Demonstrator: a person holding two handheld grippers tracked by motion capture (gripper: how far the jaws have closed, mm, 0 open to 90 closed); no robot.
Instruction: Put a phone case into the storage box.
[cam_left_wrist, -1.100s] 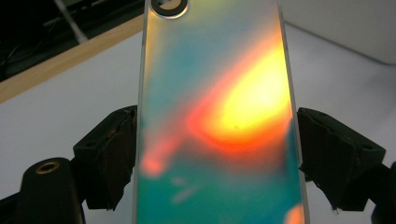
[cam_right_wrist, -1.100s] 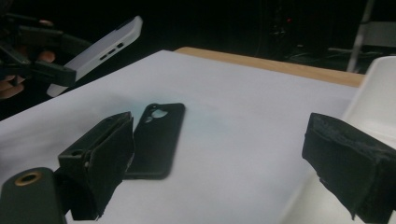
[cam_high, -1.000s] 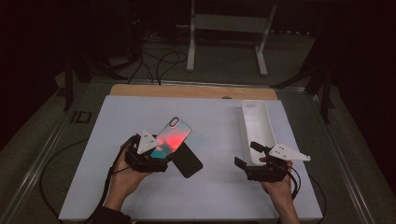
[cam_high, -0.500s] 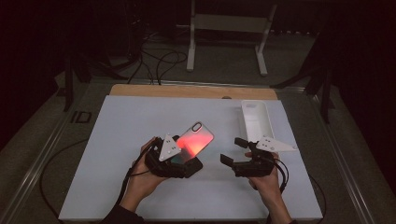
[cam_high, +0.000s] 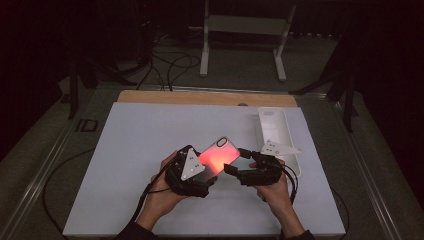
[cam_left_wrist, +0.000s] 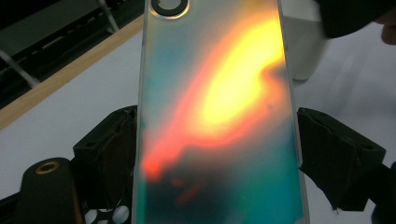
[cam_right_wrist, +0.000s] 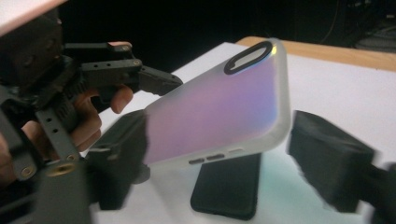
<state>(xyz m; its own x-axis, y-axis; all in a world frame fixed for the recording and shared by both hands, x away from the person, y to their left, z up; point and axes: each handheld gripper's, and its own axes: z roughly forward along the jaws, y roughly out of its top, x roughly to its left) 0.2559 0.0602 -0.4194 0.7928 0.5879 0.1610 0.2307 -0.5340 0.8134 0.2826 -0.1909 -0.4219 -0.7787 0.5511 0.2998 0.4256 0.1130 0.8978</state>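
Observation:
An iridescent phone case, glowing red and orange, is held tilted above the white table top. My left gripper is shut on its lower part, one pad pressing on each long edge. My right gripper has come in from the right. Its jaws have just been closing, with the case's end between them. The left pad is at the case and the right pad looks just clear of it. A black phone lies on the table under the case.
A long white phone case lies open side up at the right of the white table top. A wooden strip runs along the far edge. Beyond it are a metal stand and cables on the dark floor.
My left hand carried the case to the right, toward the table's middle. My right hand moved left to meet it, and its jaws now sit around the case's end.

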